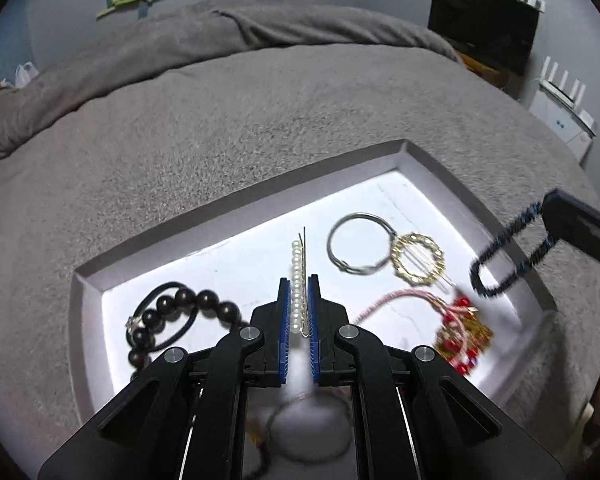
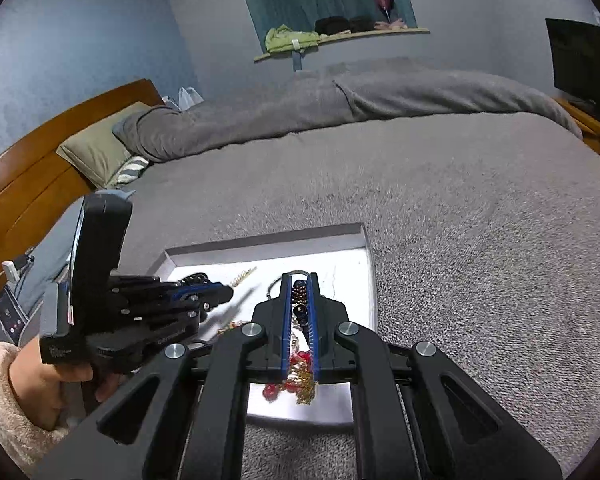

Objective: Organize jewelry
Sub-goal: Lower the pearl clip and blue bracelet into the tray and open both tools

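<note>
Pearl hairpin (image 1: 299,286) between left gripper (image 1: 299,284) fingers

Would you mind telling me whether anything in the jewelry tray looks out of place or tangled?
Nothing looks damaged or spilled. Every piece lies inside the white tray. The one untidy spot is the pink cord, which runs into the red-and-gold beaded piece in a jumbled heap; blur hides whether they are tangled. The pearl hairpin lies straight.

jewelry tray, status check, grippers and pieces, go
Left gripper shut, over the tray. Right gripper shut on dark bead bracelet. Pearl pin lies in the tray. Nothing blocking.
</note>
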The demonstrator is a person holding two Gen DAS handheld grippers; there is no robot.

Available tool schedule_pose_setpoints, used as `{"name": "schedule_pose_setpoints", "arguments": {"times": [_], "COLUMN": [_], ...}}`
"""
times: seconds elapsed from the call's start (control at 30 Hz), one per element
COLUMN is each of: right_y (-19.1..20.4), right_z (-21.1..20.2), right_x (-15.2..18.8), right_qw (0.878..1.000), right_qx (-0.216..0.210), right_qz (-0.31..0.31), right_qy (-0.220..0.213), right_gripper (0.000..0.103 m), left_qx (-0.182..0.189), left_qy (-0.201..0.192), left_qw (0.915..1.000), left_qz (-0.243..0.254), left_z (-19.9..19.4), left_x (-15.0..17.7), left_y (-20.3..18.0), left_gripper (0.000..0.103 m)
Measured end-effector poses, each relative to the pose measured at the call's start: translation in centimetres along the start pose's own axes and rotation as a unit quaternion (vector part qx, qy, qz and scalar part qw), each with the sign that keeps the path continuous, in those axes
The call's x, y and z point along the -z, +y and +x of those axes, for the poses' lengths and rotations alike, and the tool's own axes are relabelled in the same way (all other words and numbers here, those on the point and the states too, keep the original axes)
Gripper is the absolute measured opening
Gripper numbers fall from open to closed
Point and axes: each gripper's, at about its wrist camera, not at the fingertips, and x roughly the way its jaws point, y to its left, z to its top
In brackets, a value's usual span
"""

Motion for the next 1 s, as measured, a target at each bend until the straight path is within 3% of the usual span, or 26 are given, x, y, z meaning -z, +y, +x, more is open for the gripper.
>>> {"name": "schedule_pose_setpoints", "arguments": {"times": [0.4,0.43,0.53,0.67,0.7,0.77,0.87,0.97,1.0], "right_y": [-0.7,-0.7,-0.7,-0.5,-0.5,-0.4,-0.3,-0.6,-0.7], "right_z": [2.4,2.4,2.5,1.9,1.7,1.0,0.0,-1.5,-2.1], "right_x": [1.0,1.0,1.1,1.0,1.0,0.9,0.7,0.7,0.7], "right_qw": [0.999,0.999,0.999,0.999,1.000,1.000,1.000,1.000,1.000], "right_qx": [0.014,0.013,0.013,0.012,0.014,0.015,0.019,0.023,0.026], "right_qz": [0.002,0.002,0.005,0.002,0.001,0.001,0.003,0.011,0.013], "right_qy": [0.031,0.033,0.036,0.031,0.028,0.019,0.010,-0.005,-0.010], "right_gripper": [0.007,0.007,0.007,0.009,0.016,0.033,0.038,0.066,0.068], "left_qx": [0.002,0.001,-0.001,-0.006,-0.009,-0.016,-0.029,-0.036,-0.036], "left_qy": [0.035,0.035,0.028,0.007,-0.003,-0.020,-0.035,-0.048,-0.054], "left_qw": [0.9993,0.9993,0.9995,0.9999,0.9998,0.9995,0.9987,0.9978,0.9974], "left_qz": [-0.009,-0.009,-0.011,-0.013,-0.014,-0.018,-0.022,-0.028,-0.031], "left_z": [2.4,2.4,2.2,1.0,0.3,-0.8,-2.5,-4.1,-4.7], "left_x": [-0.5,-0.5,-0.7,-0.8,-0.8,-0.7,-0.4,0.0,0.1], "left_y": [1.0,1.0,1.1,1.2,1.3,1.4,1.4,1.5,1.6], "left_gripper": [0.009,0.012,0.036,0.046,0.050,0.068,0.076,0.079,0.080]}}
